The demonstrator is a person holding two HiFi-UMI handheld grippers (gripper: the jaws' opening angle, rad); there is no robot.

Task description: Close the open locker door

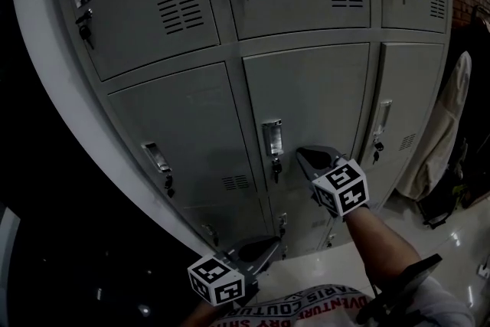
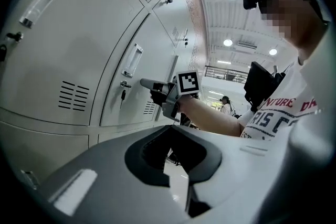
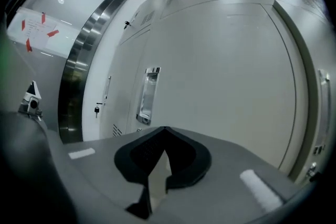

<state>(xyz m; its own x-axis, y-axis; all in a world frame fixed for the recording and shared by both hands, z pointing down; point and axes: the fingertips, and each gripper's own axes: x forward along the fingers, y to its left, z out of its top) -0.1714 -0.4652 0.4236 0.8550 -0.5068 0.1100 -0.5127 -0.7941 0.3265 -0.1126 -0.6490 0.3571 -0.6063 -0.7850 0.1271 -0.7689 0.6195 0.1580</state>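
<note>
In the head view the push seems nearly done: the right gripper, forearm stretched forward, has its tip at the grey metal locker door, which sits about flush in the middle column, while the left gripper hangs low, apart. The left gripper view shows its jaws together and empty. The right gripper view shows the same, so probably one firm press is left.
</note>
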